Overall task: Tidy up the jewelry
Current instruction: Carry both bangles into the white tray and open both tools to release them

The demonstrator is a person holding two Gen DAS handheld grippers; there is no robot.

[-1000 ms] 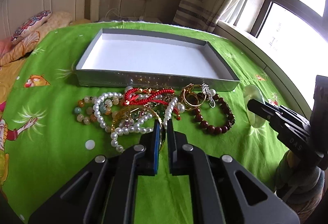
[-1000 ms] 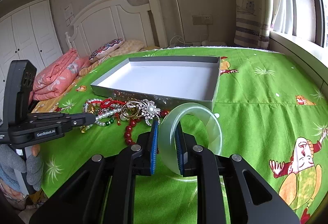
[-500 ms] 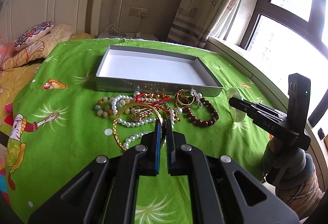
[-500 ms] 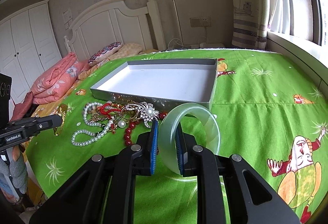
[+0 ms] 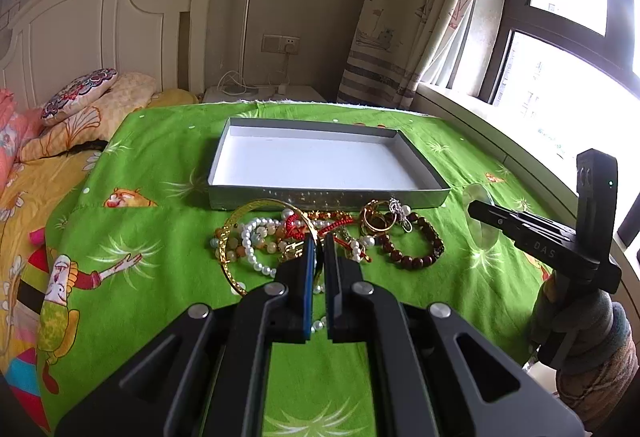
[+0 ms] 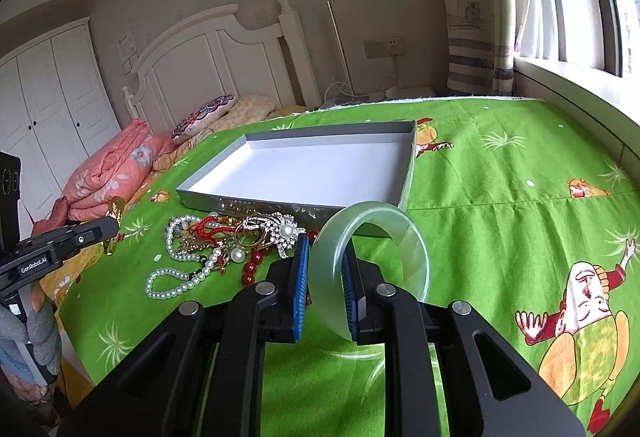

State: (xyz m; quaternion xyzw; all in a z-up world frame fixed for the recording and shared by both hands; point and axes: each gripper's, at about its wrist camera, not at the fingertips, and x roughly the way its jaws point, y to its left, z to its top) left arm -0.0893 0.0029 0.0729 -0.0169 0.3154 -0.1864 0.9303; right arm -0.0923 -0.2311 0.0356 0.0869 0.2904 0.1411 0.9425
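Gold bangle [image 5: 256,237]: thin, stiff, light, we judge; left gripper [image 5: 316,245] has its jaws closed on the rim, lifted over the heap [image 5: 320,233] before the tray [image 5: 320,193].
Jade bangle [image 6: 372,257]: smooth, brittle, probably slippery; right gripper [image 6: 324,261] clamps its band, above the bed.

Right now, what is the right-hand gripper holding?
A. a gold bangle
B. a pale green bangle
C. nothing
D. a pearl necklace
B: the right gripper has its jaws closed on the rim of a pale green bangle, held up above the green cloth.
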